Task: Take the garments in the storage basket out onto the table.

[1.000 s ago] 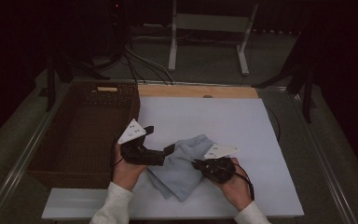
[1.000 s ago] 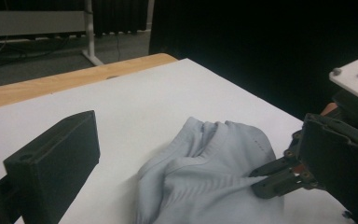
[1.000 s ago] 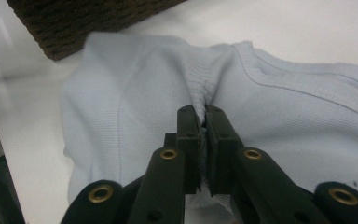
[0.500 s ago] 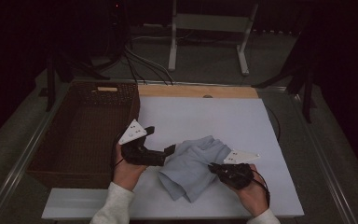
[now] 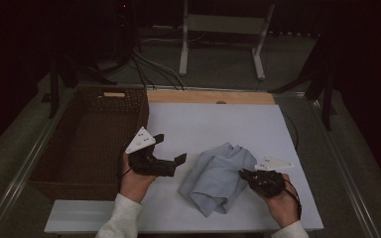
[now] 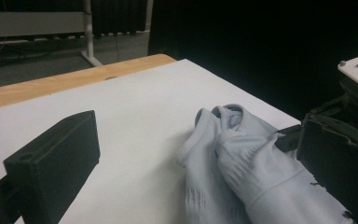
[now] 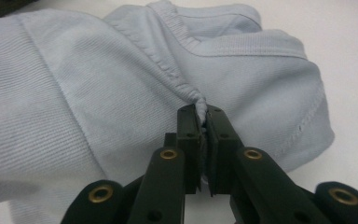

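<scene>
A light blue-grey garment (image 5: 217,174) lies crumpled on the white tabletop (image 5: 218,119). My right gripper (image 5: 244,174) is at its right edge, shut on a pinched fold of the garment (image 7: 98,93); in the right gripper view (image 7: 199,112) the fabric is squeezed between the two jaws. My left gripper (image 5: 169,148) is held just left of the garment, open, with nothing pressed between its jaws. The left gripper view (image 6: 196,130) looks over the garment (image 6: 242,163), with the right gripper (image 6: 356,88) beyond it.
A brown wicker basket (image 5: 79,144) stands on the left of the table, close beside the left hand. A wooden strip (image 5: 208,96) runs along the table's far edge. Cables and a white stand's legs (image 5: 218,44) are on the floor behind.
The right gripper has moved to the right and slightly toward the person, dragging the garment with it. The left gripper has stayed in place.
</scene>
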{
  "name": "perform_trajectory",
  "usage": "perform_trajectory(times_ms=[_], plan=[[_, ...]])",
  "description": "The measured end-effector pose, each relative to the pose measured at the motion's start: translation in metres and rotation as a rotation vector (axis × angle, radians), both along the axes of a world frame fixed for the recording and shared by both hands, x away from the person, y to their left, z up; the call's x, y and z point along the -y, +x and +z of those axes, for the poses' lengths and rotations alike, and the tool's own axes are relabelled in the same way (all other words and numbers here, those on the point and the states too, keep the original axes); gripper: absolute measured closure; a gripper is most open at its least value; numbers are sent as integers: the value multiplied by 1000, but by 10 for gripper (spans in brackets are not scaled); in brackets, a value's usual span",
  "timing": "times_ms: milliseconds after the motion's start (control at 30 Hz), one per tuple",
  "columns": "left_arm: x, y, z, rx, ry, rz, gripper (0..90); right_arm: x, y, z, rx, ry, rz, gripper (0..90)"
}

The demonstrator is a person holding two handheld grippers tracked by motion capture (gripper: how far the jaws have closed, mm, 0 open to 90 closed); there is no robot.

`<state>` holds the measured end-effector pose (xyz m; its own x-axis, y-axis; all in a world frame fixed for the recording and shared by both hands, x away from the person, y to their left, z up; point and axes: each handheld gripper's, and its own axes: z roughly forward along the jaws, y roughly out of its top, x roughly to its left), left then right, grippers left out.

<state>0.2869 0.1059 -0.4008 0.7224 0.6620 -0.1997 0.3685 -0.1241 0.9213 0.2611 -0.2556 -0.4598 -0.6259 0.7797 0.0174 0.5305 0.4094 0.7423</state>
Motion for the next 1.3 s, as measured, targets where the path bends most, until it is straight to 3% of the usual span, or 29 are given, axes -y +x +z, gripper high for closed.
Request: perform_trajectory(times_ms=[300, 567, 867, 1167, 1300], plan=[[0, 0, 0, 0, -2, -2, 4, 7, 5, -1, 3, -8, -45, 861], [1, 0, 0, 0, 4, -2, 4, 7, 5, 0, -7, -4, -36, 847], [0, 0, 0, 1, 1, -2, 4, 5, 4, 2, -12, 9, -28, 768], [0, 1, -1, -5, 1, 2, 4, -2, 4, 12, 14, 36, -49, 369], [0, 2, -2, -8, 3, 1, 4, -8, 7, 19, 34, 57, -54, 248]])
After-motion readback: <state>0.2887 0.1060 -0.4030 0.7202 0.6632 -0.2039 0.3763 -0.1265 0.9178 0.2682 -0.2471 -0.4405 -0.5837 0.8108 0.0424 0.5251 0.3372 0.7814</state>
